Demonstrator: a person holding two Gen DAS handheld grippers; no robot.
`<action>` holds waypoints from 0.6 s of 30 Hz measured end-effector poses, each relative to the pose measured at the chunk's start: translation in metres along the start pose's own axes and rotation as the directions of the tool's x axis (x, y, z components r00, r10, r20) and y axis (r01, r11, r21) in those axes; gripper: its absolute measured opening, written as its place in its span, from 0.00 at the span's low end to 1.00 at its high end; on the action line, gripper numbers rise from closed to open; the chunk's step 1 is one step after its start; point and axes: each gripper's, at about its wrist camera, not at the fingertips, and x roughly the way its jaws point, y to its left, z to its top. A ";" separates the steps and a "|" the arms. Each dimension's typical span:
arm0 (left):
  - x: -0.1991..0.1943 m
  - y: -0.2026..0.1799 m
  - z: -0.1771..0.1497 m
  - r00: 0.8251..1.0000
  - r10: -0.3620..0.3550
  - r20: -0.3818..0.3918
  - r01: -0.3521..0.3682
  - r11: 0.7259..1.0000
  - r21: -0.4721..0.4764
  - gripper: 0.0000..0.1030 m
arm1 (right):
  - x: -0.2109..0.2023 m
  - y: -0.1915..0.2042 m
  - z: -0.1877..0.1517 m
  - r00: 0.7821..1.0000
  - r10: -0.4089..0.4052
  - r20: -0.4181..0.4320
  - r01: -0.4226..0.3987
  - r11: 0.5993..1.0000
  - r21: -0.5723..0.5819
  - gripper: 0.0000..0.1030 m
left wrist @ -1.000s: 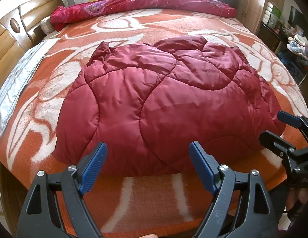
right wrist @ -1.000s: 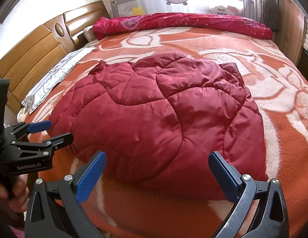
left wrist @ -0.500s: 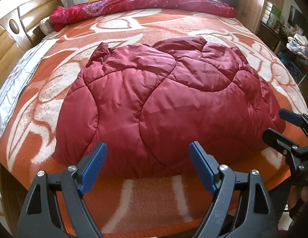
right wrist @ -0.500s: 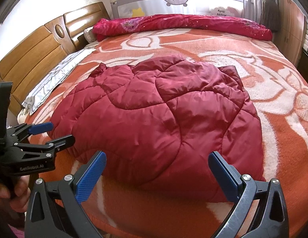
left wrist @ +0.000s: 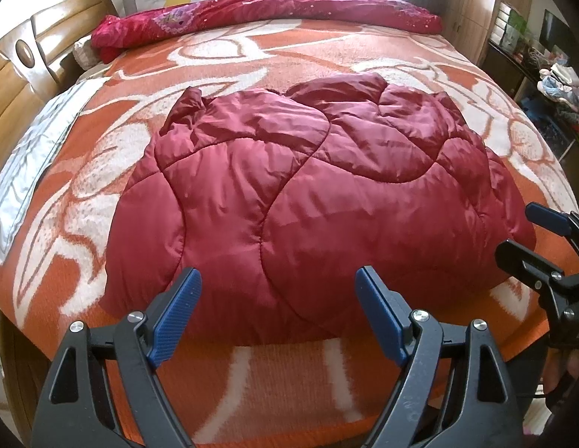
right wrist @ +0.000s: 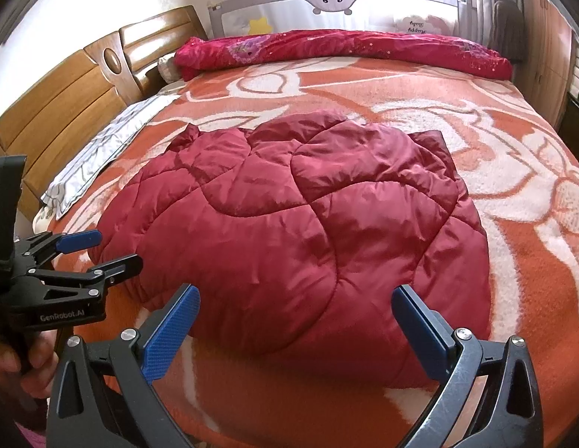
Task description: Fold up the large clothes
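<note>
Nothing moved; jacket (left wrist: 300,201) fills near edge.

Orange floral blanket (left wrist: 326,56), rolled red quilt (right wrist: 345,50), wooden headboard (right wrist: 65,108)

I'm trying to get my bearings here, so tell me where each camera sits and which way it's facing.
Left wrist view: sits on the left gripper, angled down over the bed's near edge at the dark red quilted padded coat; its open blue-padded fingers show, and the right gripper at the right edge.
Right wrist view: sits on the right gripper, facing the same way from further right; the open left gripper and a hand show at left.
Both share the coat, the orange-and-white floral blanket and the rolled red floral quilt.
</note>
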 end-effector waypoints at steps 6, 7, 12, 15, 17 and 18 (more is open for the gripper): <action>0.000 0.000 0.001 1.000 0.000 0.000 0.000 1.000 0.003 0.83 | 0.001 0.000 0.001 1.000 -0.001 -0.006 0.001 1.000 -0.001 1.00; 0.000 0.000 0.000 1.000 0.000 0.001 0.000 1.000 0.003 0.83 | 0.001 -0.001 0.002 1.000 0.000 -0.007 0.000 1.000 -0.001 1.00; 0.000 0.000 0.001 1.000 0.002 0.001 -0.002 1.000 0.002 0.83 | 0.000 -0.002 0.005 1.000 0.001 -0.003 -0.001 1.000 -0.004 1.00; 0.000 0.000 0.001 1.000 0.001 0.001 -0.001 1.000 0.002 0.83 | 0.000 -0.003 0.006 1.000 0.000 0.000 0.000 1.000 -0.002 1.00; 0.000 0.000 0.001 1.000 0.003 0.001 -0.003 1.000 0.004 0.83 | 0.000 -0.004 0.007 1.000 0.001 0.001 -0.001 1.000 0.000 1.00; 0.000 0.000 0.002 1.000 0.003 0.001 -0.003 1.000 0.005 0.83 | 0.000 -0.004 0.007 1.000 0.001 0.001 -0.001 1.000 0.001 1.00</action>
